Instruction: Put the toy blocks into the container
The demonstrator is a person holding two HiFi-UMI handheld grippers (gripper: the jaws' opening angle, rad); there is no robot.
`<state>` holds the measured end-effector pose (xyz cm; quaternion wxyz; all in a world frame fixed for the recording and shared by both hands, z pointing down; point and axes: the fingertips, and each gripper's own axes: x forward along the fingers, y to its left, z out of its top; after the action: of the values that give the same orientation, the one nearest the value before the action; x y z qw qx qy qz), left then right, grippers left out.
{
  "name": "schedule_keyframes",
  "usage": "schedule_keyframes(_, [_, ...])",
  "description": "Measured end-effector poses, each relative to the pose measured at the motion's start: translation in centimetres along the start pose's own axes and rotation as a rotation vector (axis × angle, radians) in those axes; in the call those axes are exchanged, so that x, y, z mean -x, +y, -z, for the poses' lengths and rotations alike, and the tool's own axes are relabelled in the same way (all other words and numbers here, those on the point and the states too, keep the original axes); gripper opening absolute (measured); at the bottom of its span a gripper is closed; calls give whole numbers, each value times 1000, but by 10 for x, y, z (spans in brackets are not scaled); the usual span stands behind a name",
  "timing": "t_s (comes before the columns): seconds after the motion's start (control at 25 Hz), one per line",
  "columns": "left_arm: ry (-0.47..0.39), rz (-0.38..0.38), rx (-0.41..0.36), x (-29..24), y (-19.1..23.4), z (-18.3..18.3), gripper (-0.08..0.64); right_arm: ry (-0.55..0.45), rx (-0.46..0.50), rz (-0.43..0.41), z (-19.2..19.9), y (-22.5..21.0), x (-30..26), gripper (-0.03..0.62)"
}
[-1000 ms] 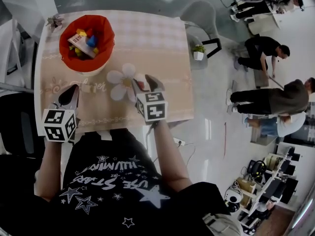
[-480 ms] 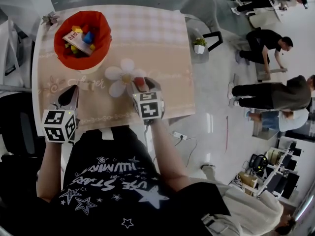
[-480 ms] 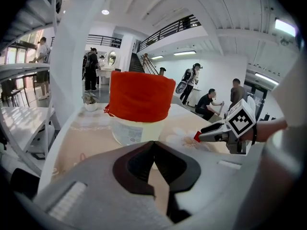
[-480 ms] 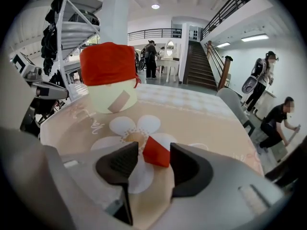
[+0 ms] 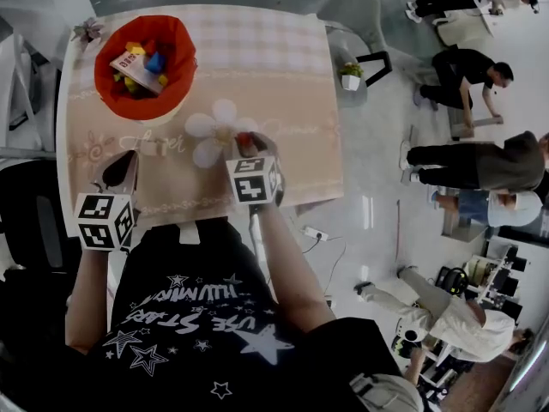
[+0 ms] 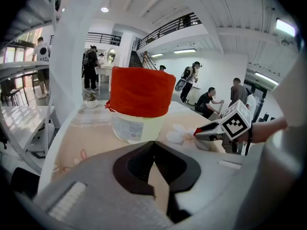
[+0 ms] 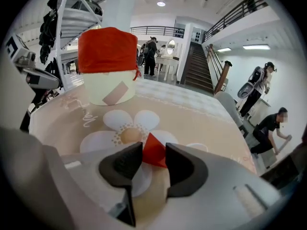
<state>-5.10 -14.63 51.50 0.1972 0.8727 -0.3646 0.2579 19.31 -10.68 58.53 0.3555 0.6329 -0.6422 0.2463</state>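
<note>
Jaws of the right gripper have just been closing around a red triangular block, and its dark pads now meet the block on both sides. The gripper is angled steeply down at the desk. In my judgement that angle lets the pads straddle the block where it lies instead of pushing it along the cloth. This looks like the pick-up step, with the lift and carry not yet begun.

The block lies on the white flower print, about midway along the desk and toward its near edge. It is small and wedge-shaped, a solid matte red, with one point facing up and away from the gripper. The angled faces give the pads little flat surface, so a slip on lifting is possible.

The container stands at the far left corner of the desk, well apart from the block. It is a pale tub with a red liner folded over its rim. Other toy pieces in yellow and blue already lie inside.

The left gripper hangs over the near left corner of the desk, pads together with nothing between them. It is probably kept there to stay out of the carry path.
</note>
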Motion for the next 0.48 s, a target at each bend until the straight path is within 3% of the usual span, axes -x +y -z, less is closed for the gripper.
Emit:
schedule_keyframes(0.16, [1,-1,3,1,2,2,8,14,53,31,-1,1,-1,144])
schedule_keyframes(0.48, [-9,-5,4,3,6,-1,8,21,44,35,-3,-1,1,130])
